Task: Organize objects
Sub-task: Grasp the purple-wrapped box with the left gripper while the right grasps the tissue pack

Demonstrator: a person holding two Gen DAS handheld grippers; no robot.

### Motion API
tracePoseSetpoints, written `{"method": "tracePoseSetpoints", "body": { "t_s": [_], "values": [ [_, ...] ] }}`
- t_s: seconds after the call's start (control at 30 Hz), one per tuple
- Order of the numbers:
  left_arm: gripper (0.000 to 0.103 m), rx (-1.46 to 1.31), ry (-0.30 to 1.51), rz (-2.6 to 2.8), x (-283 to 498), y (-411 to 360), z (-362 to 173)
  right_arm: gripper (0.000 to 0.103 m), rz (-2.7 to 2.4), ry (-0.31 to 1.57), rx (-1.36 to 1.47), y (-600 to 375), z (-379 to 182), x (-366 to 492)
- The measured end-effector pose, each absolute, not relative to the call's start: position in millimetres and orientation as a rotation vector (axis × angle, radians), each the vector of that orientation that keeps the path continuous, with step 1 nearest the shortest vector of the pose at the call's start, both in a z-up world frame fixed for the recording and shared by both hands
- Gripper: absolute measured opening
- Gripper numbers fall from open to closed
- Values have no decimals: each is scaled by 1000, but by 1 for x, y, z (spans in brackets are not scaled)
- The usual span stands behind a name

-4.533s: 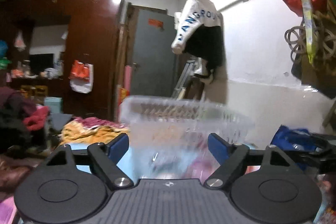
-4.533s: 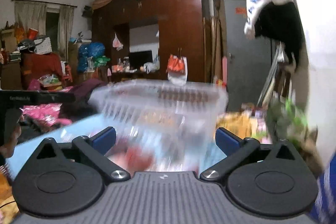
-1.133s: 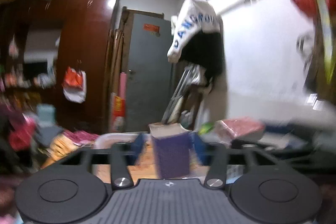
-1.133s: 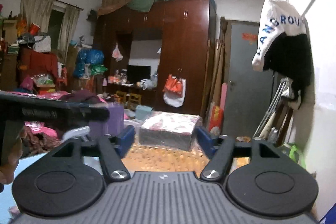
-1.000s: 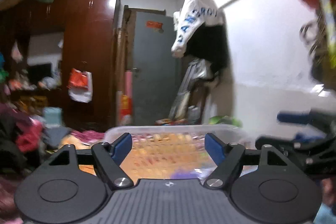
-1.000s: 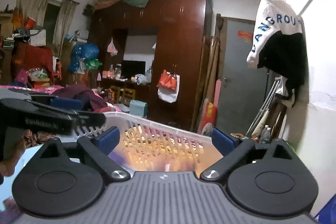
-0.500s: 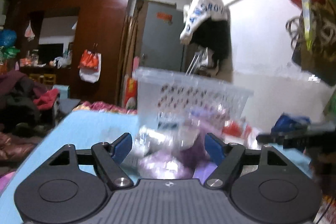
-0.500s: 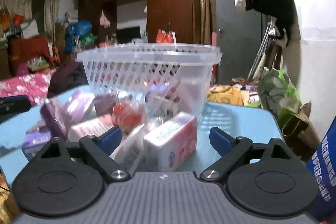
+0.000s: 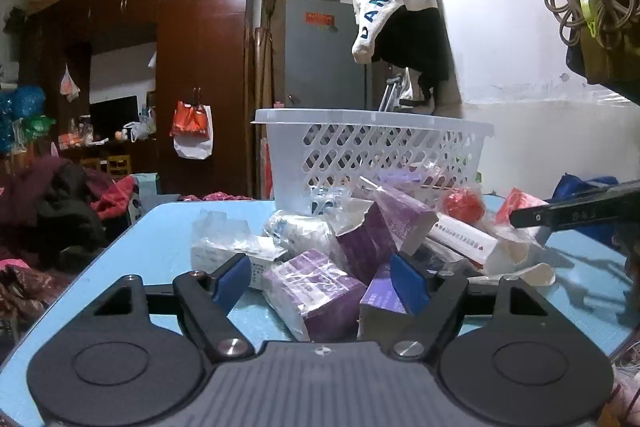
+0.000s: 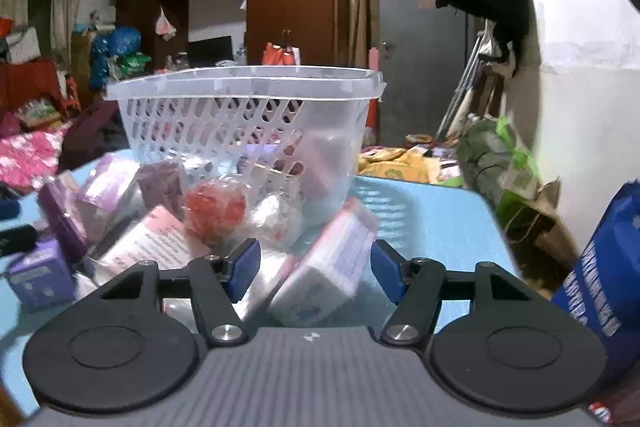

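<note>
A clear plastic basket (image 9: 372, 151) (image 10: 248, 115) stands upright on the blue table (image 9: 168, 239) (image 10: 432, 223). Packets and boxes lie heaped in front of it. In the left wrist view my left gripper (image 9: 320, 283) is open low over the table. A purple wrapped box (image 9: 316, 291) lies between its blue pads, clear of both. In the right wrist view my right gripper (image 10: 315, 269) has its jaws closing. A pink and white packet (image 10: 332, 267) lies tilted between them, and the left pad stands clear of it. A red ball in film (image 10: 214, 207) rests against the basket.
More purple boxes (image 9: 376, 231) (image 10: 36, 277) and a long white box (image 9: 464, 239) lie in the heap. The black side of the right tool (image 9: 576, 213) reaches in from the right. A blue bag (image 10: 600, 279) stands at the table's right edge, with green bags (image 10: 496, 155) behind it.
The basket, close up and blurred earlier, now stands on the table with the items piled before it. Both grippers have dropped towards the pile. The right jaws have narrowed.
</note>
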State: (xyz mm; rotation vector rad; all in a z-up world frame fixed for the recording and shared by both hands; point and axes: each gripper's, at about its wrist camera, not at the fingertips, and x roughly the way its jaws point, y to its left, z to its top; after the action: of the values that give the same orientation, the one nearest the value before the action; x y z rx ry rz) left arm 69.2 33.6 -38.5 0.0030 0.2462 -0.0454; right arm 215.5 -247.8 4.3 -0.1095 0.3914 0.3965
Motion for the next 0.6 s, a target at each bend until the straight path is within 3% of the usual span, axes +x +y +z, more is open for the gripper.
{"method": "tracePoseSetpoints", "body": {
  "t_s": [0.03, 0.13, 0.43, 0.6],
  "values": [
    [80, 3, 237, -10, 69, 36, -39, 55, 400, 390, -108, -248, 4, 216],
    [80, 12, 247, 59, 70, 44, -39, 49, 399, 386, -79, -253, 3, 216],
    [80, -57, 312, -95, 78, 37, -45, 58, 403, 482, -63, -253, -1, 229],
    [80, -76, 318, -52, 81, 39, -50, 55, 434, 498, -26, -259, -4, 230]
  ]
}}
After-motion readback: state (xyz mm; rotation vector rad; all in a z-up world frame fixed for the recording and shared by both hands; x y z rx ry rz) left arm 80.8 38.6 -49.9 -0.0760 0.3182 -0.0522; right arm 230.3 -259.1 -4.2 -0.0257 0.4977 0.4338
